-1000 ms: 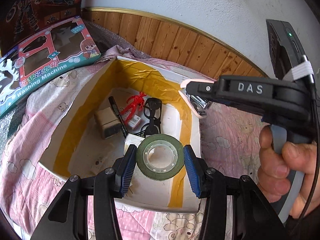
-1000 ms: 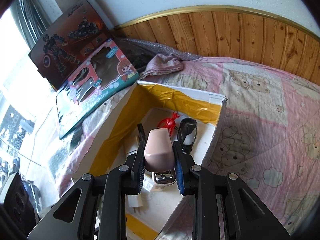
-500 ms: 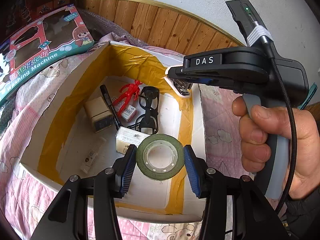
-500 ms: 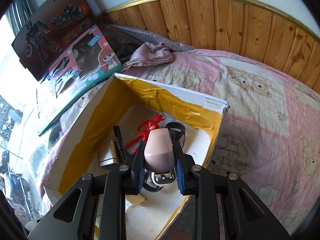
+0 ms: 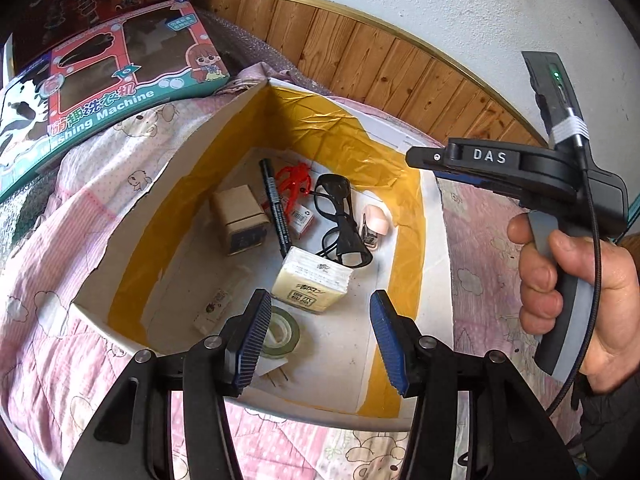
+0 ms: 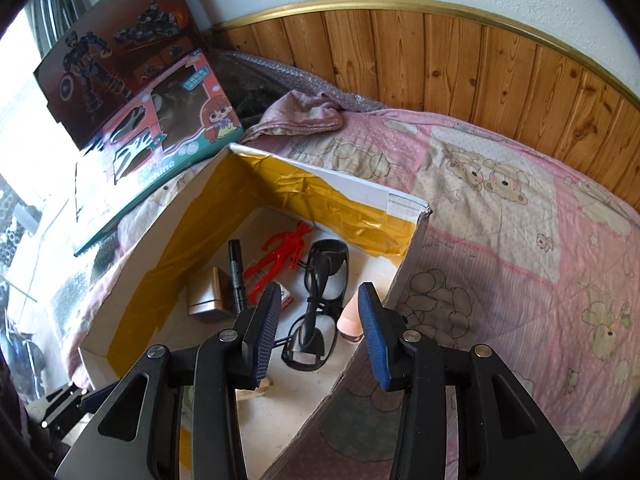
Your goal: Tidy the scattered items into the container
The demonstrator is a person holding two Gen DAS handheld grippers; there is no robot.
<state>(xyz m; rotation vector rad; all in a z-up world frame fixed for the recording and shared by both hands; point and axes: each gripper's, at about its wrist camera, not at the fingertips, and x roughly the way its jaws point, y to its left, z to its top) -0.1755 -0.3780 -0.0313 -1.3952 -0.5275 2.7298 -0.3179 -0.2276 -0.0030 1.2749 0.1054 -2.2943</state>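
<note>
bright daylight washes in from the left of the right wrist view, blowing out that edge to white. both fisheye views bend the honey-brown wooden wall panelling (image 6: 460, 64) and darken at the corners; focus stays sharp.

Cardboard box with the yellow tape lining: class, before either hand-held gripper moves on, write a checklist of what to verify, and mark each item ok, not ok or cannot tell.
1. Left hand-held gripper open and empty: ok.
2. Right hand-held gripper open and empty: ok.
3. Green tape roll lying on the floor of the cardboard box: ok.
4. Pink stapler inside the box, beside the black glasses: ok.
5. Both grippers above the rim, touching nothing in the box: ok.
6. No scattered items left on the pink quilt: cannot tell; the visible part is bare, but the views do not cover the whole of it.
</note>
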